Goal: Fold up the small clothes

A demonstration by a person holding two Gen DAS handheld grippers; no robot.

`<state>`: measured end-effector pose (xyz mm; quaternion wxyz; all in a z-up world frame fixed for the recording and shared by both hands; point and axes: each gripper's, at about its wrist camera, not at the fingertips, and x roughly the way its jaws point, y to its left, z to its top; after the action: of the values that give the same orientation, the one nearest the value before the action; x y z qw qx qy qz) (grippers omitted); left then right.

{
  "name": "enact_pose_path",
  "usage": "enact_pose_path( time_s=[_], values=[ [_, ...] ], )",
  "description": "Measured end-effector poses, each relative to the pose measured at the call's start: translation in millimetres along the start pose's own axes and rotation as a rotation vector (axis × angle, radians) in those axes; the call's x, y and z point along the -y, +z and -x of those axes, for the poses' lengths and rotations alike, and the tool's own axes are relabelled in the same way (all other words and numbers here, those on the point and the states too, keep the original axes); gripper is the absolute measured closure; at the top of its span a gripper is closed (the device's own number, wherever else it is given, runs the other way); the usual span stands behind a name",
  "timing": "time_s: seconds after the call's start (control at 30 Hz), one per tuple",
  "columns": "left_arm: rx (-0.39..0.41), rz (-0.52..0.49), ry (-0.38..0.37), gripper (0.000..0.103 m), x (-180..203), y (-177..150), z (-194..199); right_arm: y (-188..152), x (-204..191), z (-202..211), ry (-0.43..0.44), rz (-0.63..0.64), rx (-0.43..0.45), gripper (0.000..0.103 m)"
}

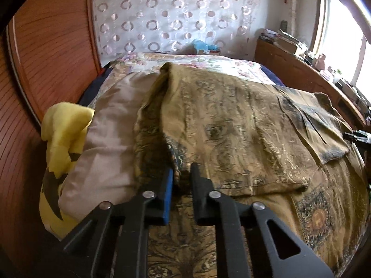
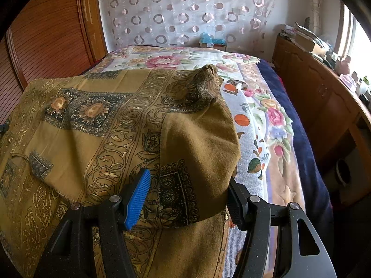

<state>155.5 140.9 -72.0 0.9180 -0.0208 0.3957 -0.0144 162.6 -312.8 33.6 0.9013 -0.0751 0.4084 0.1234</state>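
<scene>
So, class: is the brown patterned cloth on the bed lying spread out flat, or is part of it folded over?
Partly folded. The brown cloth has a flap turned back showing its plain underside, and a bunched peak behind.

Left tongs [image 1: 182,173] pinching olive patterned garment [image 1: 220,125], yellow cloth [image 1: 65,129] beside.

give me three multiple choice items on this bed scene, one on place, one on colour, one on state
1. Where does the yellow plush lie in the left wrist view?
A. left of the brown patterned cloth
B. on the wooden cabinet
C. under the window

2. What colour are the claw pads?
A. red
B. blue
C. green

3. How is the left claw?
A. wide open over bare bed
B. out of view
C. closed on the cloth's edge

A: plush lies by the grey pillow at left.
B: ribbed pad is blue.
C: cloth is pinched between narrow jaws.
</scene>
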Motion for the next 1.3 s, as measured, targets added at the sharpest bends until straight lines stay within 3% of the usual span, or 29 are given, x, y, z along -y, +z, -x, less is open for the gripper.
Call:
enact_pose_path(
  time_s=[0.3,0.4,0.47,0.5,0.53,0.93,1.3],
  values=[
    [-0.019,0.009,-0.005,0.089,-3,-1,-7,1,-2,-1,-0.014,0.010,0.002,0.040],
    [-0.002,0.008,-0.022,0.098,-2,0,-4,1,-4,1,-0.024,0.024,0.012,0.040],
    [0.019,0.021,-0.024,0.098,-1,1,3,2,-5,5,-0.015,0.034,0.033,0.059],
    [0.033,0.027,-0.024,0.098,-1,2,7,1,-5,7,0.000,0.039,0.039,0.087],
    [0.059,0.031,-0.025,0.098,0,3,15,2,-5,8,0.011,0.044,0.041,0.097],
    [0.211,0.035,-0.043,0.099,7,7,78,-2,-1,67,0.084,0.012,0.208,0.099],
    [0.209,0.016,-0.035,0.099,7,-20,103,-37,3,87,0.093,0.018,0.233,0.099]
  ],
)
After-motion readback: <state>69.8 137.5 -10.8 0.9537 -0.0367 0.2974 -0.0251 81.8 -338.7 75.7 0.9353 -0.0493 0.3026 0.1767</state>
